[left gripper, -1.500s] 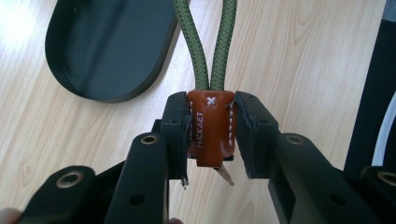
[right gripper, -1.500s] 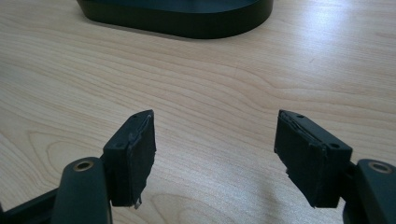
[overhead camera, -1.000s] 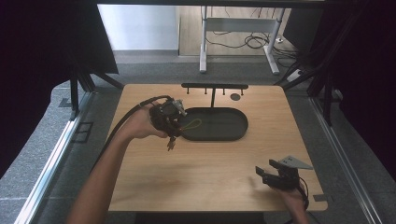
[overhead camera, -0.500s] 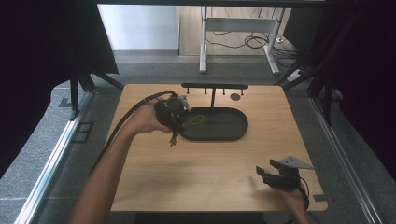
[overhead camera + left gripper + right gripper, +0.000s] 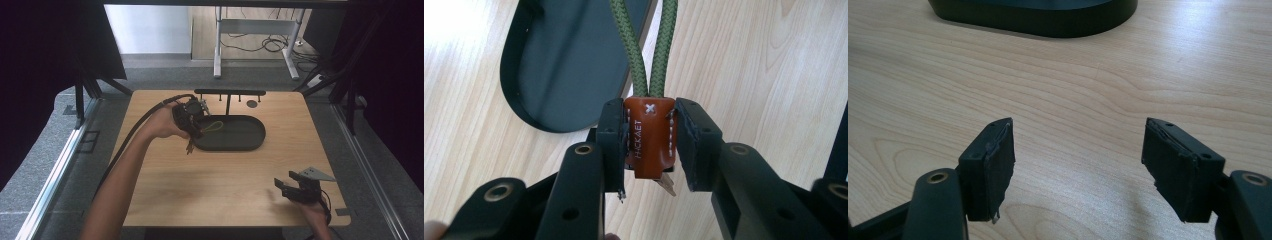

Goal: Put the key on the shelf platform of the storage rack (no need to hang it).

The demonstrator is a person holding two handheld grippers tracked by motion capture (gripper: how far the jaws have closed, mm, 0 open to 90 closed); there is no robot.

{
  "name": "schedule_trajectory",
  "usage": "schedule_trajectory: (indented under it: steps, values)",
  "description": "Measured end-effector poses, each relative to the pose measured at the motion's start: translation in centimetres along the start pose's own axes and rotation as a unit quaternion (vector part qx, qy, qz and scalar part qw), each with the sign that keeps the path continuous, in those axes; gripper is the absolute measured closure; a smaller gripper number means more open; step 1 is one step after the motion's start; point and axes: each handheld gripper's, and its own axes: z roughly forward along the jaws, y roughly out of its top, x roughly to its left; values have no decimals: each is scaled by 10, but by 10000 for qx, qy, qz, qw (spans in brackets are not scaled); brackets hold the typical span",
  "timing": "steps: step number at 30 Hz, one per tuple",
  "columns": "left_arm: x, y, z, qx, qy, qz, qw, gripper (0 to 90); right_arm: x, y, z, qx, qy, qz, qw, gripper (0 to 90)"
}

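My left gripper (image 5: 192, 119) is held in the air above the left end of the black oval tray (image 5: 240, 142). It is shut on a brown leather key fob (image 5: 651, 145). In the left gripper view the gripper (image 5: 649, 131) clamps the fob from both sides, and a green cord loop (image 5: 634, 50) rises from it. In the high view the green loop (image 5: 216, 126) arcs over the tray and keys (image 5: 190, 146) dangle below the hand. My right gripper (image 5: 289, 187) rests low at the table's near right, jaws open and nothing between them (image 5: 1078, 150).
A black rack with small pegs (image 5: 230, 92) stands behind the tray at the table's far edge, with a small dark disc (image 5: 252, 104) beside it. A thick cable trails from the left gripper off the table's left side. Bare wood lies between tray and right gripper.
My left hand has carried the key fob a little to the right and farther away, toward the rack. The right gripper has stayed where it was.
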Motion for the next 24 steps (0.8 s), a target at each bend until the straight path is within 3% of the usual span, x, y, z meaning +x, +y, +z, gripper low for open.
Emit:
schedule_trajectory:
  steps: [5,24]
  values:
    - [2,8,0,120,79,31,9999,669,-1,0,0,3,-15,27,10000,299]
    - [3,25,5,224,136,91,9996,670,-1,0,1,27,-21,-1,10000,301]
